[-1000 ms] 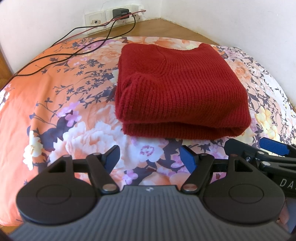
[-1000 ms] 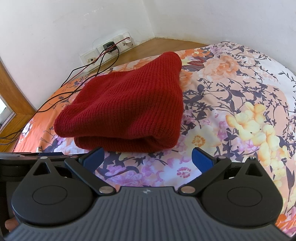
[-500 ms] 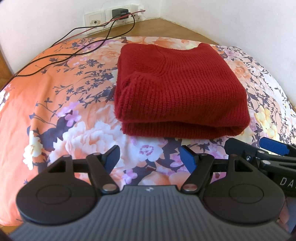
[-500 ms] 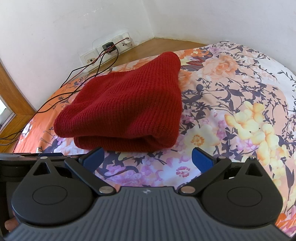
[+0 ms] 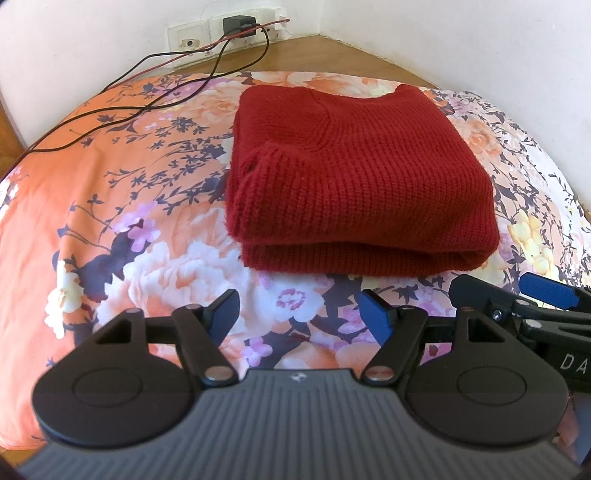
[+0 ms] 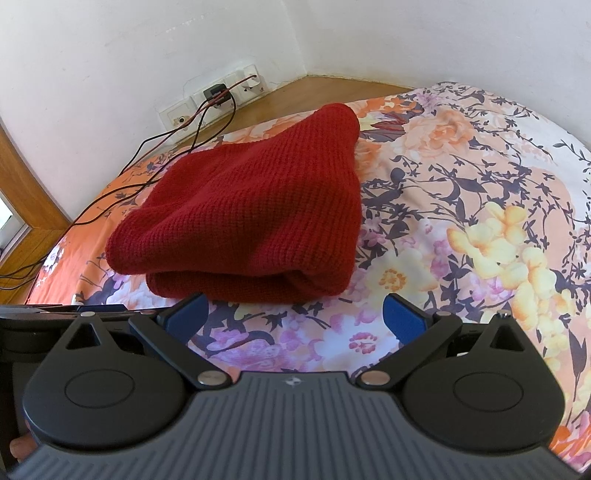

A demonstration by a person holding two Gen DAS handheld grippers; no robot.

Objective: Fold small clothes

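A dark red knitted sweater (image 5: 354, 177) lies folded into a thick rectangle on a floral bedsheet (image 5: 110, 206); in the right wrist view the sweater (image 6: 251, 221) sits left of centre. My left gripper (image 5: 301, 314) is open just short of the sweater's near folded edge, with nothing between its blue-padded fingers. Also open and empty, my right gripper (image 6: 295, 319) hovers in front of the sweater's near right corner. The right gripper's fingers (image 5: 546, 291) poke into the left wrist view at the right edge.
Black and red cables (image 5: 166, 74) run from a wall socket strip (image 5: 229, 29) across the far left of the bedsheet. White walls meet at a corner behind the bed. A wooden ledge (image 6: 332, 88) runs along the wall, and a wooden frame (image 6: 22, 184) stands at the left.
Both grippers have drawn back slightly from the sweater, which sits a little farther away in each view. The sweater itself has not moved.
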